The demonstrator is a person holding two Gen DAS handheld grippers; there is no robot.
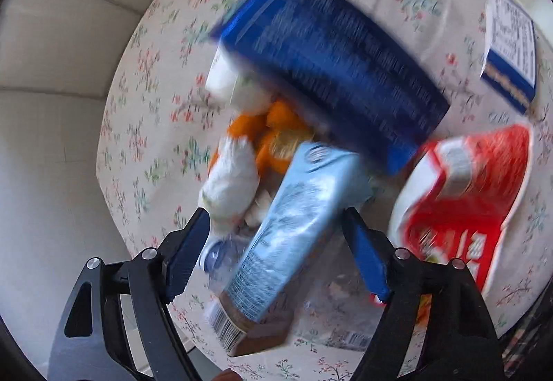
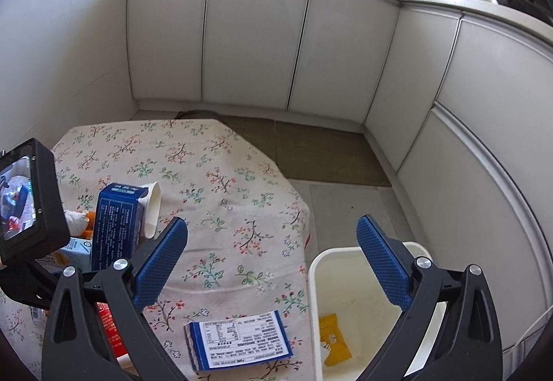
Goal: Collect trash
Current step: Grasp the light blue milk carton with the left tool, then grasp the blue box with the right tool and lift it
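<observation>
A pile of trash lies on the floral-cloth table [image 1: 148, 76]: a light blue carton [image 1: 293, 218], a big dark blue box [image 1: 331, 70], a red package [image 1: 466, 204], orange peels [image 1: 273, 135], crumpled white tissue [image 1: 231, 184], a white cup [image 1: 221, 76]. My left gripper [image 1: 276, 225] is open, its fingers either side of the light blue carton, not clamping it. My right gripper [image 2: 273, 242] is open and empty above the table edge and the white bin [image 2: 345, 280], which holds a yellow wrapper [image 2: 333, 339]. A small blue-and-white box [image 2: 240, 339] lies by the bin.
White kitchen cabinets [image 2: 255, 35] line the back and right. A brown mat [image 2: 321, 152] lies on the tiled floor beyond the table. The left gripper's camera body [image 2: 27, 201] is at the left edge of the right wrist view. The left wrist view is motion-blurred.
</observation>
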